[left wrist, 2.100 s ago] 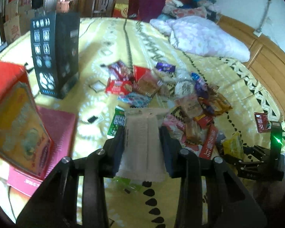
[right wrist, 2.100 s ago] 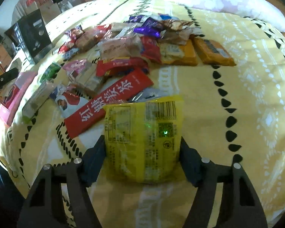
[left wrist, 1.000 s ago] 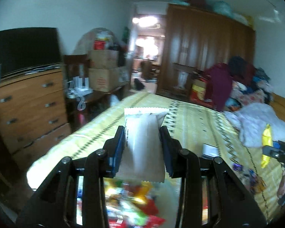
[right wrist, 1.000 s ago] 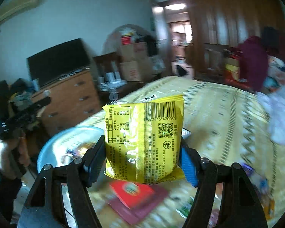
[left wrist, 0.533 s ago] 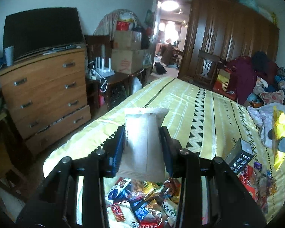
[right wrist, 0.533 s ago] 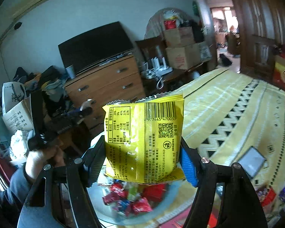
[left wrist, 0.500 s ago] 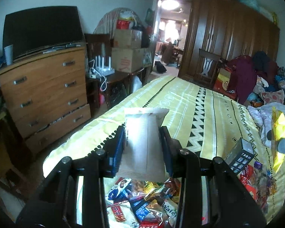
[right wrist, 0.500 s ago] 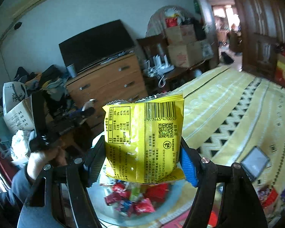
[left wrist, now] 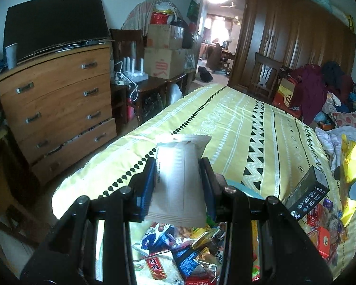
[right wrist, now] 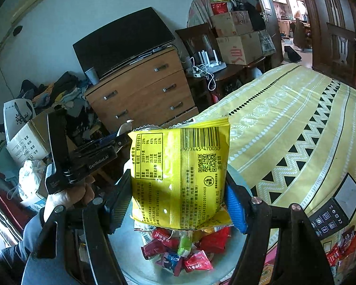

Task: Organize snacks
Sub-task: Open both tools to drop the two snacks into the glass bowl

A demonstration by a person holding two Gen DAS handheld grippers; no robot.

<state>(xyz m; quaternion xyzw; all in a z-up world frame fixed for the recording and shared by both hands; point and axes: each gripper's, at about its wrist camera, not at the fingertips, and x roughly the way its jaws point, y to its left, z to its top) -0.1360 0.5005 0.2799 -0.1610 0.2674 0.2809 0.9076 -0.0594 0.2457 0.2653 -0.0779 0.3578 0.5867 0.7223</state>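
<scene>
Left gripper (left wrist: pixel 178 178) clamps white packet (left wrist: pixel 179 182); right gripper (right wrist: pixel 178 190) clamps yellow packet (right wrist: pixel 181 178) (above snack bowl (right wrist: pixel 128 261)).

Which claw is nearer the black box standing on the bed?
Right. The right claw, holding the yellow packet, is beside the black box; the left claw is further away.

- The left claw (left wrist: pixel 178 180) clamps a flat packet (left wrist: pixel 179 182) upright, above the snack pile (left wrist: pixel 182 256) in a bowl (right wrist: pixel 130 261).
- The right claw (right wrist: pixel 178 190) holds a snack bag (right wrist: pixel 180 178) over the same bowl.
- The bed (left wrist: pixel 237 128) lies ahead and to the right of both claws.
- The dresser (left wrist: pixel 59 104) stands ahead-left of both, a box (left wrist: pixel 307 196) on the bed right of the left claw.
</scene>
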